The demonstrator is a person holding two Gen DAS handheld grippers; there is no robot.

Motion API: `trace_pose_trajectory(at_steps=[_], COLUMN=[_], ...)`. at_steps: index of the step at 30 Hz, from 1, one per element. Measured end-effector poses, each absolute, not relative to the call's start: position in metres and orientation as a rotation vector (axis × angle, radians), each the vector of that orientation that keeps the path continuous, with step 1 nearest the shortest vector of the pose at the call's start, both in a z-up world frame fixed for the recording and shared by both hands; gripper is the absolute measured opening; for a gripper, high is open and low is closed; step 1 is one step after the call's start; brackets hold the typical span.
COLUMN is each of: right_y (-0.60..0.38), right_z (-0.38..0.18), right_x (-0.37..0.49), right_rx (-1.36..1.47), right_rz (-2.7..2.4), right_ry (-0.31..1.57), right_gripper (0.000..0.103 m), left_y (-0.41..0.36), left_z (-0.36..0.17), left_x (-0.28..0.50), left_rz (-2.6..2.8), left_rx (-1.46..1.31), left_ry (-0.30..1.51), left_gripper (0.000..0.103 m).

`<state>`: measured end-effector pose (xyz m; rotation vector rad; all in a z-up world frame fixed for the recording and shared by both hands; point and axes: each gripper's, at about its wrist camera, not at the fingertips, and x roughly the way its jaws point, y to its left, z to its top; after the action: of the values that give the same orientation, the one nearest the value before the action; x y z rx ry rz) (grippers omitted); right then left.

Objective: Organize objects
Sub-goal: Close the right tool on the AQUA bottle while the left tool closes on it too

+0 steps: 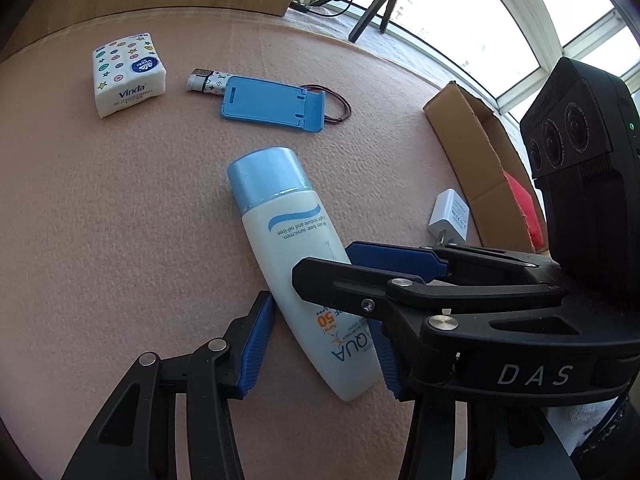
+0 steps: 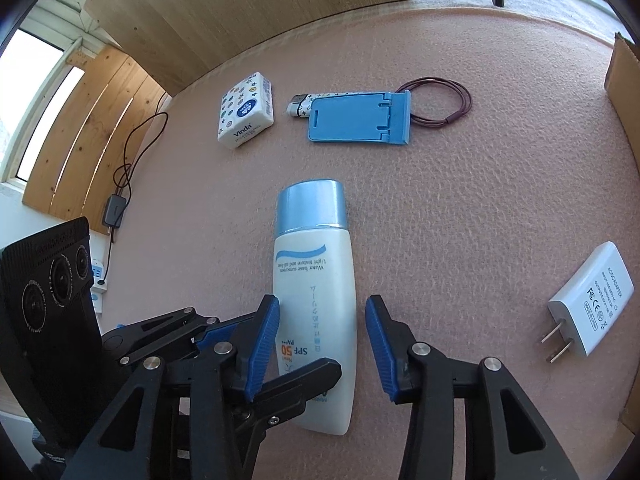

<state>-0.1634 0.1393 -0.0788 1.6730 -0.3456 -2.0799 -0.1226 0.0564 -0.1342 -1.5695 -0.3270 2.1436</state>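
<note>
The sunscreen bottle (image 2: 314,304) lay flat on the pink mat (image 2: 460,208), cap pointing away from the person, and every other thing is placed from it here. Both grippers straddled its lower half. The right gripper (image 2: 322,340) stood spread, its left pad at or just beside the bottle's side and its right pad clear of it. The left gripper (image 1: 324,338) was also spread across the bottle's base, with no squeeze visible; whether its pads touched the plastic cannot be told. Beyond the cap lay a blue phone stand (image 2: 358,122), a lighter (image 2: 300,106) tucked partly under it, a hair tie (image 2: 440,106) at its far end, and a tissue pack (image 2: 246,114) off to the left. To the bottle's right sat a white charger plug (image 2: 592,304), and past that a cardboard box (image 1: 476,160), probably the place for sorted items. To do this step well, one gripper should probably take the bottle alone, centred on the flat sides above the rounded base and closed squarely, since the smooth plastic could slip or pivot if pinched near its end.
</note>
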Motion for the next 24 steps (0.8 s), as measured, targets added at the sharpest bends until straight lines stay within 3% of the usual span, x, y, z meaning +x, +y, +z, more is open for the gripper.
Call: trace_pose_trajectory(at_steps=[10, 24], right_y=[0.141, 0.215], right_z=[-0.073, -0.019], right_x=[-0.163, -0.156], right_rx=[1.659, 1.541], right_rz=[-2.105, -2.291], right_ry=[-0.318, -0.406], right_gripper=[0.038, 0.038], left_y=[0.061, 0.133], left_z=[-0.132, -0.077], left_x=[-0.126, -0.141], left_rz=[2.150, 2.152], left_rx=[-1.566, -1.416], left_ry=[-0.356, -0.238], left_gripper=[0.050, 0.050])
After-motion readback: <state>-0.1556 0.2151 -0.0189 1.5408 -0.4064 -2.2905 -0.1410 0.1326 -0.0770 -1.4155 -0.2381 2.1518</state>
